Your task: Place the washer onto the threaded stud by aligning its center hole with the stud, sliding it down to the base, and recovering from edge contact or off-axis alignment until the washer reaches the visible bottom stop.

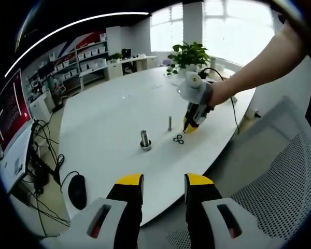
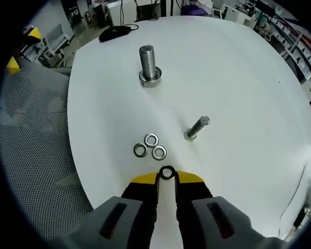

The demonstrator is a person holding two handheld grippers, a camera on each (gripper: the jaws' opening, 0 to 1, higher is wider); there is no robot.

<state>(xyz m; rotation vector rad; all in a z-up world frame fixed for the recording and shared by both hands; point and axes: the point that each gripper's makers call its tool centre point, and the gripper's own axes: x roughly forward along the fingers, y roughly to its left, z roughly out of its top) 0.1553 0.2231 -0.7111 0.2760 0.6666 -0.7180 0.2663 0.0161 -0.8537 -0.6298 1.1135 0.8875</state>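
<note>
A large white oval table is set in an office. Bright windows are seen behind a potted plant on the table's far end. White shelving with boxes is ranged along the back wall, under a curved ceiling light strip. A grey mesh chair is placed beside the table, and a monitor nearby.

The tabletop is showing a smooth, matt white surface. Ahead of the right gripper, the threaded stud is gleaming as bright, ridged metal. The washer sitting between this gripper's yellow tips is shining like polished steel, as are the three loose washers just beyond. The gripper's grey body is looking like matt plastic. The chair beside it is showing perforated grey mesh.
</note>
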